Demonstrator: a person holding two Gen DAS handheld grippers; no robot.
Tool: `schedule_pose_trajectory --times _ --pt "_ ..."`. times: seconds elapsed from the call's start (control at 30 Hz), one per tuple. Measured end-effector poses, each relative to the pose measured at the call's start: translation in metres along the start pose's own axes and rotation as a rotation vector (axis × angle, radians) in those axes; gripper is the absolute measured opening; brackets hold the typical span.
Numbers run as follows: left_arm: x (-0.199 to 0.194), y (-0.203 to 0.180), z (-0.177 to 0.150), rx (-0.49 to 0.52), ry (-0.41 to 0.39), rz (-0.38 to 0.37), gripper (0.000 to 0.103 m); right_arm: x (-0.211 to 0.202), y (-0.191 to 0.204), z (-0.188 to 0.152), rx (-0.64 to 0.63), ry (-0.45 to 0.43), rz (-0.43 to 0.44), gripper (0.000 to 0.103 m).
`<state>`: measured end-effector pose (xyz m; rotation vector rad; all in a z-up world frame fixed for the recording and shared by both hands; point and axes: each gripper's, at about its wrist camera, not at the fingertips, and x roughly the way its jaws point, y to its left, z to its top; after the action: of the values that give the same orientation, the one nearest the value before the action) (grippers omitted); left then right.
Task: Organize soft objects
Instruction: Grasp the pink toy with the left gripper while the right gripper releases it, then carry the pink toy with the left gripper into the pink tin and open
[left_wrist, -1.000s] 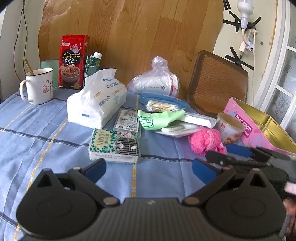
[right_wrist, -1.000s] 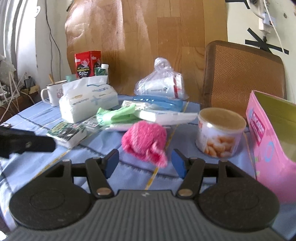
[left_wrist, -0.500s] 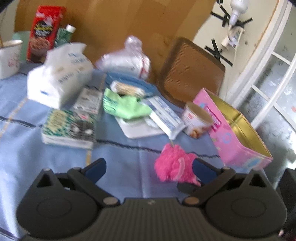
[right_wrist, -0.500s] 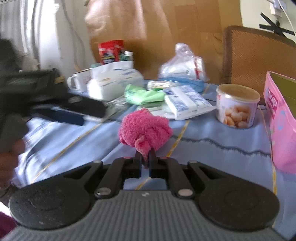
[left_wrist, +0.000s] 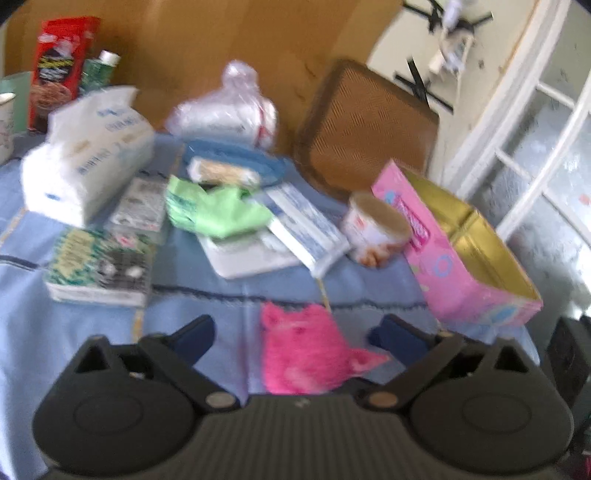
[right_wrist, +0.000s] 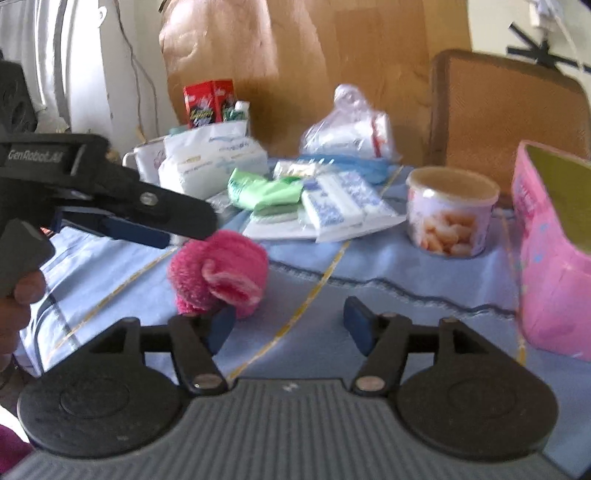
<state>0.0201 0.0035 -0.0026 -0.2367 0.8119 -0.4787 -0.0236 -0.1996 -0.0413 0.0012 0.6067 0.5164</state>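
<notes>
Both grippers stand wide open around the pink fluffy sock (left_wrist: 303, 354), which lies on the blue desk (right_wrist: 406, 273) holding nothing. The left gripper (left_wrist: 295, 332) should close on the thick middle of it, while the right gripper (right_wrist: 291, 321) moves aside, before lifting toward the pink box (left_wrist: 476, 273).

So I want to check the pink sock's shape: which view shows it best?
The right wrist view: the sock is sharper there, balled up on the cloth with its cuff showing. In the left wrist view the sock is blurred, between the left gripper's open fingers.
</notes>
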Motion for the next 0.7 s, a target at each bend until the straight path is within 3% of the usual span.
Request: schedule_pose_trajectory --times 0.07,0.1,0.17,0.23,0.27,0.47,0.6,0.7 --pt "0.014 -0.005 -0.006 0.017 0.074 -0.005 0.064 0.002 0.004 -0.005 -0.008 0.014 0.028 0.068" --pt "0.019 -0.007 -0.009 0.015 0.103 -0.002 0.063 0.002 0.009 -0.008 -0.025 0.007 0.038 0.068" --pt "0.019 -0.012 -0.012 0.029 0.081 0.017 0.061 0.001 0.018 -0.012 -0.078 -0.006 0.044 0.058" --pt "0.014 -0.022 -0.006 0.049 0.058 -0.011 0.061 0.001 0.023 -0.014 -0.104 -0.012 0.053 0.028" --pt "0.011 -0.028 -0.002 0.067 0.043 -0.026 0.061 0.001 0.023 -0.013 -0.105 -0.017 0.048 0.024" --pt "0.014 -0.097 0.036 0.255 -0.030 -0.084 0.062 -0.029 -0.011 0.005 -0.001 -0.171 -0.080 0.024" --pt "0.026 -0.159 0.063 0.374 -0.079 -0.172 0.063 -0.057 -0.045 0.021 0.027 -0.271 -0.213 0.024" --pt "0.042 -0.202 0.076 0.424 -0.092 -0.245 0.073 -0.076 -0.078 0.032 0.079 -0.317 -0.315 0.025"
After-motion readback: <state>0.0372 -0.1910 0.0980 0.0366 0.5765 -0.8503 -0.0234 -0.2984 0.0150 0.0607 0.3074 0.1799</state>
